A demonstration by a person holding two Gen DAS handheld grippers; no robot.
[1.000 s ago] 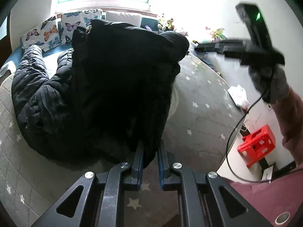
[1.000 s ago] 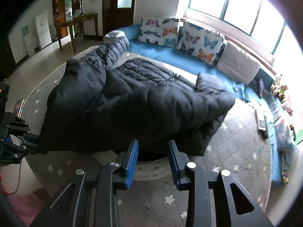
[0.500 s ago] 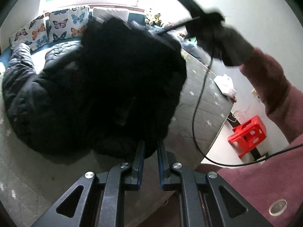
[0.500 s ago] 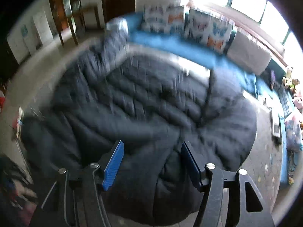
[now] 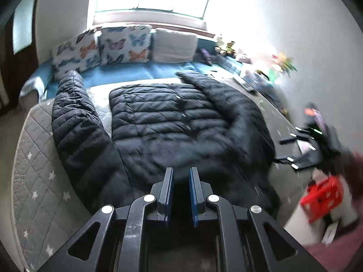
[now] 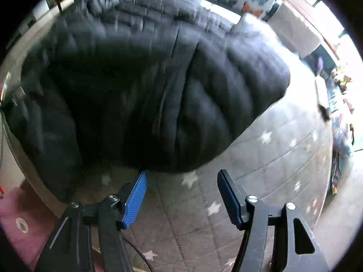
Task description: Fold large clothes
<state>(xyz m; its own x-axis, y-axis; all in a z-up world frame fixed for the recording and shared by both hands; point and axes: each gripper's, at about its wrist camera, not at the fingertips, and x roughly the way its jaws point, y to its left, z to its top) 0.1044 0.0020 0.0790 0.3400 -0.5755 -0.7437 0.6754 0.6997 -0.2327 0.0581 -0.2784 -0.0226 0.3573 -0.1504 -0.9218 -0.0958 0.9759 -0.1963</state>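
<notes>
A black quilted puffer jacket (image 5: 163,122) lies spread on the grey star-print mattress (image 5: 38,163), one sleeve (image 5: 74,113) running down its left side. My left gripper (image 5: 181,174) is at the jacket's near hem, its blue pads almost together with dark cloth between them. In the right wrist view the jacket (image 6: 147,86) bulges just beyond my right gripper (image 6: 182,174), which stands open over bare mattress (image 6: 261,170) with nothing between its fingers. The right gripper (image 5: 278,150) also shows blurred at the jacket's right edge in the left wrist view.
Butterfly pillows (image 5: 122,45) and a white cushion (image 5: 174,45) line the far side under a bright window. Toys and clutter (image 5: 261,68) run along the right wall. A red crate (image 5: 322,199) sits on the floor at right. A maroon sleeve (image 5: 354,170) holds the right gripper.
The jacket part that hung up from my left gripper now lies flat on the mattress. My right gripper has opened wide and dropped toward the jacket's near edge.
</notes>
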